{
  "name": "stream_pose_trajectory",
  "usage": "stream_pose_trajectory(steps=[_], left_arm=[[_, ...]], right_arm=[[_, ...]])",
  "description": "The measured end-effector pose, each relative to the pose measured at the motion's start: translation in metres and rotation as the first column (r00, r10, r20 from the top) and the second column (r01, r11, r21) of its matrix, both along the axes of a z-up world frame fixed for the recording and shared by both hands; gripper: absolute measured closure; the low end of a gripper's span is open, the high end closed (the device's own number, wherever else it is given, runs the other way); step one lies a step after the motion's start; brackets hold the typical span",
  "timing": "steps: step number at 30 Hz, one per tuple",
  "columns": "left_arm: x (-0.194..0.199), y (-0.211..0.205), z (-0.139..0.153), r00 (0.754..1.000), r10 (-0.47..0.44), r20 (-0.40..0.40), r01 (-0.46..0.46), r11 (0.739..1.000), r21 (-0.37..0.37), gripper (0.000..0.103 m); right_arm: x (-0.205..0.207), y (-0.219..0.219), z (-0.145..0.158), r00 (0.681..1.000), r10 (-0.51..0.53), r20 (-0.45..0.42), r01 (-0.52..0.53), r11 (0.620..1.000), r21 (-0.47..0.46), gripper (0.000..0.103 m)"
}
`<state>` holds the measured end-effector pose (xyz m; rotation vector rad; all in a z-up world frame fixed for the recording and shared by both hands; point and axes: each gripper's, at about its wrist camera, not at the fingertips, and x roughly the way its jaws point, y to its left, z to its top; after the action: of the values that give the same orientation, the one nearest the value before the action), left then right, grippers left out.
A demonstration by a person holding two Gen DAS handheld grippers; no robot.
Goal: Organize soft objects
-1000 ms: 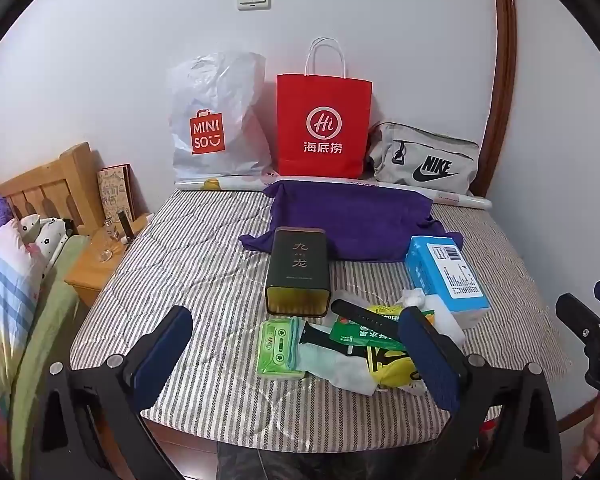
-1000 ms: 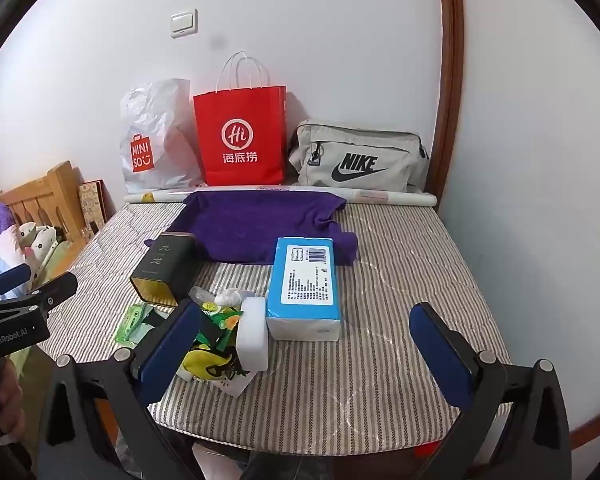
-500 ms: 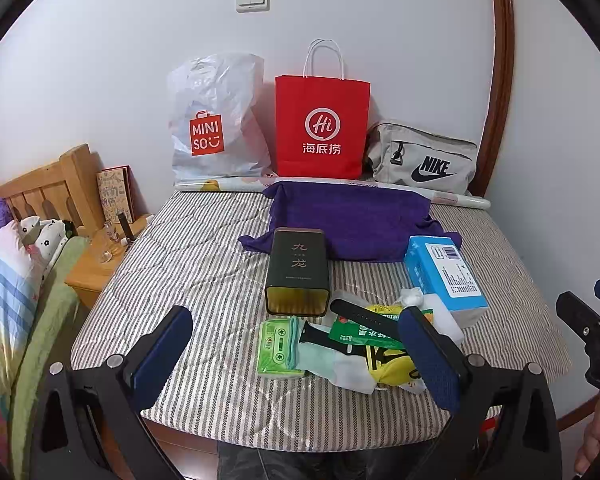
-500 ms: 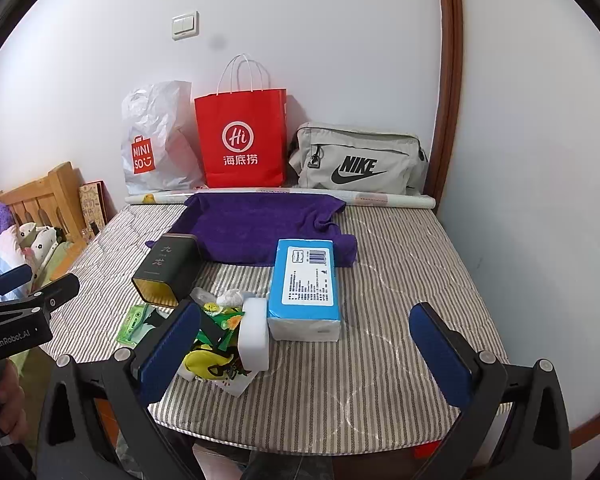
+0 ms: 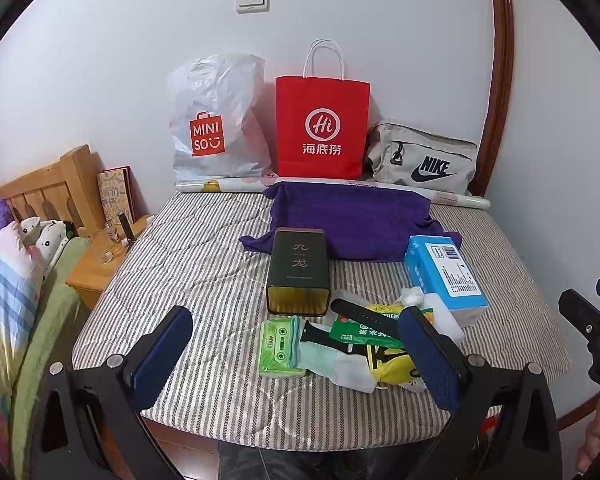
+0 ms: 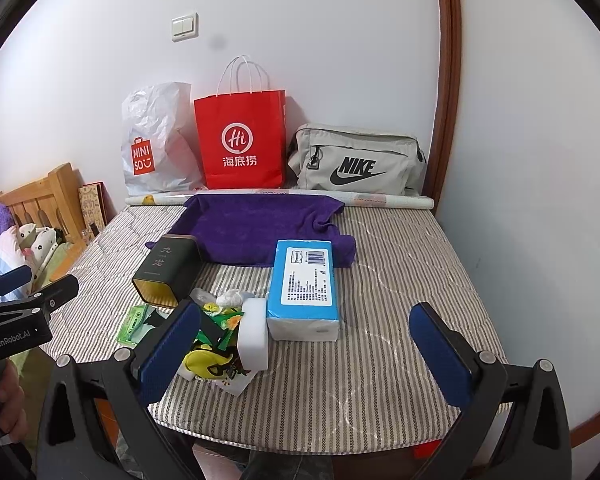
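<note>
Both the left gripper (image 5: 296,354) and right gripper (image 6: 306,344) hover wide open, empty, short of the purple towel (image 6: 260,228) spread at the table's (image 6: 400,280) rear; likely light, limp, best pinched at a bunched edge.

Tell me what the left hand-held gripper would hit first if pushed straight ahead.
Probably the green tissue packet and pale sock in the clutter pile, with the dark rectangular tea tin just behind. The left hand-held gripper is open; depth is uncertain.
</note>
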<state>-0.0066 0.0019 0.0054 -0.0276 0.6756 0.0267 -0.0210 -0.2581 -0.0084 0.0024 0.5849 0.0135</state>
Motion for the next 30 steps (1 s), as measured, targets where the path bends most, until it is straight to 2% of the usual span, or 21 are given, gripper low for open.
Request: stream_pose_trajectory(steps=[30], left_arm=[[-0.0022,-0.0019,0.0013,1.000,0.001,-0.001,-0.001,1.000,0.004,0.000]], right_arm=[[-0.0017,-0.0013,0.0025,1.000,0.001,-0.002,-0.001,1.000,-0.004,0.000]])
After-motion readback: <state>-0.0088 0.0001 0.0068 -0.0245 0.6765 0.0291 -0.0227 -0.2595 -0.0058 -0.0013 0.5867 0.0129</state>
